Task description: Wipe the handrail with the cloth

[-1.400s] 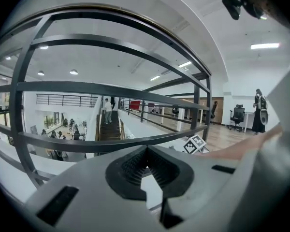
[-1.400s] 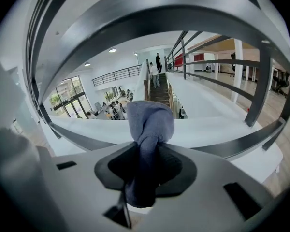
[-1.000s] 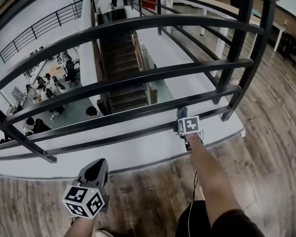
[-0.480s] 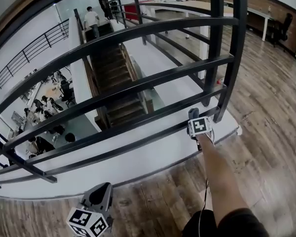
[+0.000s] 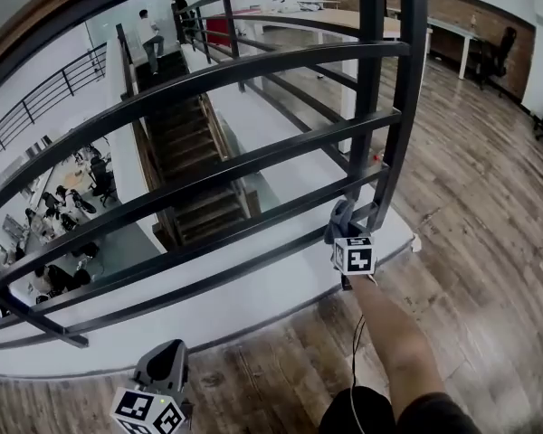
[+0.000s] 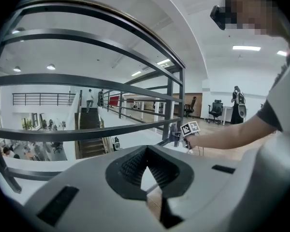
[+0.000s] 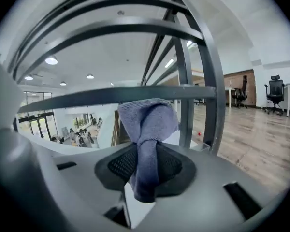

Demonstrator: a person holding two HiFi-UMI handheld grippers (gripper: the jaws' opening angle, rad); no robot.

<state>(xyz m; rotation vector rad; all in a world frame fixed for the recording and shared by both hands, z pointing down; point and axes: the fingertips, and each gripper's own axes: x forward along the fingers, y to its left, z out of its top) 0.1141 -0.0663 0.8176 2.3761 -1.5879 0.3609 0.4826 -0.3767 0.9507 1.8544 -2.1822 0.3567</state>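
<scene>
1. Closest to me is the left gripper [image 5: 167, 358]. It hangs low over the wood floor [image 5: 489, 242], well apart from the bars. In its own view the left gripper [image 6: 144, 170] has its two sides pressed together, with nothing in between.
2. Next comes the arm [image 5: 389, 342], reaching out to the right gripper [image 5: 344, 233].
3. The right gripper [image 7: 145, 153] is squeezed tight on the blue-grey cloth [image 7: 147, 120]. The cloth is bunched up and sticks out past the tips.
4. The cloth [image 5: 341, 213] is down at the lowest bar of the handrail [image 5: 253, 156]. It looks like it touches that bar, just beside the upright post [image 5: 380, 152].
5. Past the bars there is a big drop. I see stairs [image 5: 185, 165] and people [image 5: 54, 278] sitting far below.
6. Here is what I think could go wrong:
   - The cloth could snag on the post or the bar and get pulled out of the gripper. Then it could drop through the gap to the people below.
   - If I slide to the right, the gripper could bump the post, because it is so near.
   - Only the bunched tip meets the bar, so a light push may skip spots.
   - The higher bars and the top rail need wiping too, I think, so stopping here would leave them dirty.
</scene>
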